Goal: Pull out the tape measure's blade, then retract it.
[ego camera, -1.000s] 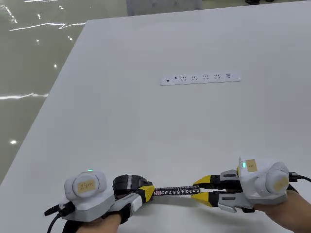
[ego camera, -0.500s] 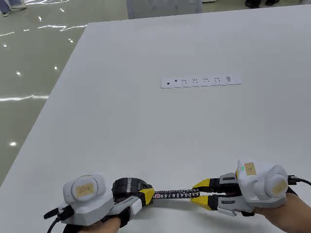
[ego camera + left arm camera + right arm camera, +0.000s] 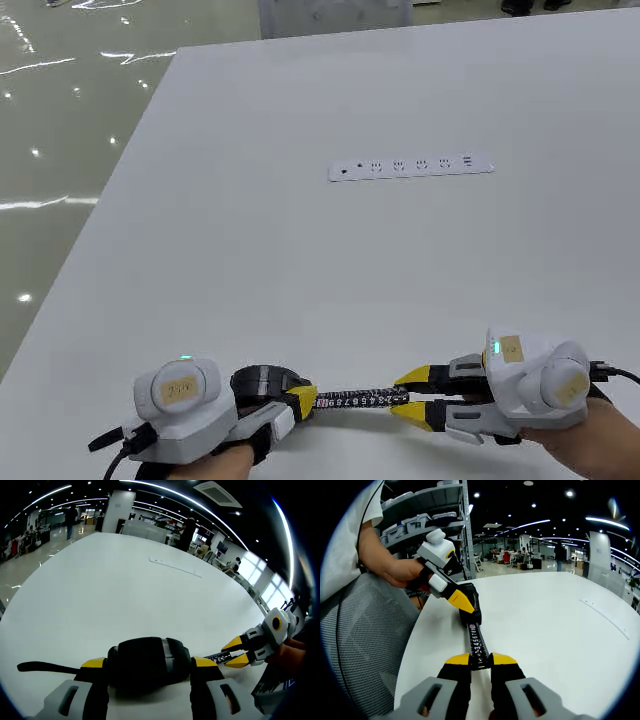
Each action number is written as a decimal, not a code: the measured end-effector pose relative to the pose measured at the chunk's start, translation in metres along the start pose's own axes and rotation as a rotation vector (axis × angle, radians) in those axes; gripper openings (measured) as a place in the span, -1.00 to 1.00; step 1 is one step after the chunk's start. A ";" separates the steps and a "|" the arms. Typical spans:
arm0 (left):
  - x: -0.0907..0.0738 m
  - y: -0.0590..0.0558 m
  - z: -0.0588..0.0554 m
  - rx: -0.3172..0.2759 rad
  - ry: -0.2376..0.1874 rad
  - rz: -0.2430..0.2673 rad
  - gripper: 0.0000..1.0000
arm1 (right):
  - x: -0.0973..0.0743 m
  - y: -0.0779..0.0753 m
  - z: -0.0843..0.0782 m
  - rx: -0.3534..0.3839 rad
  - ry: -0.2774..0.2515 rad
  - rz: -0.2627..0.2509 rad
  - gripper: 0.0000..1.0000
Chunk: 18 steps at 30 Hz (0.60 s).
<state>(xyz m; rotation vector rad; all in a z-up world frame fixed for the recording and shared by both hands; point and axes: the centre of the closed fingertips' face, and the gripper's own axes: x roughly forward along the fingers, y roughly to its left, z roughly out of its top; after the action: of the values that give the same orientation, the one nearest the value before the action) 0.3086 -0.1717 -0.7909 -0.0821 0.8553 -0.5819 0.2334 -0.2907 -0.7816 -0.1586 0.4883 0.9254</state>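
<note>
The black tape measure case [image 3: 262, 384] sits at the near edge of the white table, with my left gripper [image 3: 290, 403] shut on it; in the left gripper view the case [image 3: 149, 661] lies between the yellow-tipped jaws. A short black blade with white numbers [image 3: 362, 398] runs out from the case to the right. My right gripper [image 3: 408, 393] is shut on the blade's end, and the blade [image 3: 477, 644] reaches from its jaws to the case [image 3: 470, 604]. In the left gripper view the right gripper [image 3: 234, 652] holds the blade end at the right.
A white power strip [image 3: 411, 166] lies flat farther back on the table [image 3: 300, 230]. The table's left edge drops to a glossy floor [image 3: 60, 150]. In the right gripper view a grey mesh chair [image 3: 365, 645] stands beside the table's near edge.
The blade span between the grippers looks slightly shorter than a second ago, with the right gripper a little nearer the case. The head view has shifted a bit.
</note>
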 end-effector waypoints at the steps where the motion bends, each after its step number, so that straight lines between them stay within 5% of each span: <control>1: 0.000 0.000 0.000 -0.006 -0.002 0.002 0.27 | 0.000 0.000 0.000 -0.001 -0.002 -0.001 -0.76; 12: 0.001 0.000 -0.001 0.028 0.014 0.018 0.24 | 0.001 0.000 0.000 -0.006 -0.001 -0.006 -0.76; 15: 0.002 -0.002 -0.004 0.109 0.037 0.038 0.22 | 0.001 0.001 0.002 -0.012 0.000 -0.002 -0.76; 18: 0.002 0.000 -0.003 0.069 0.022 0.024 0.21 | 0.001 0.000 0.003 -0.007 -0.004 -0.004 -0.76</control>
<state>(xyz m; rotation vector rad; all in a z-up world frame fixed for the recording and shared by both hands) 0.3073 -0.1717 -0.7943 -0.0028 0.8559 -0.5897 0.2347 -0.2891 -0.7793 -0.1645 0.4807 0.9234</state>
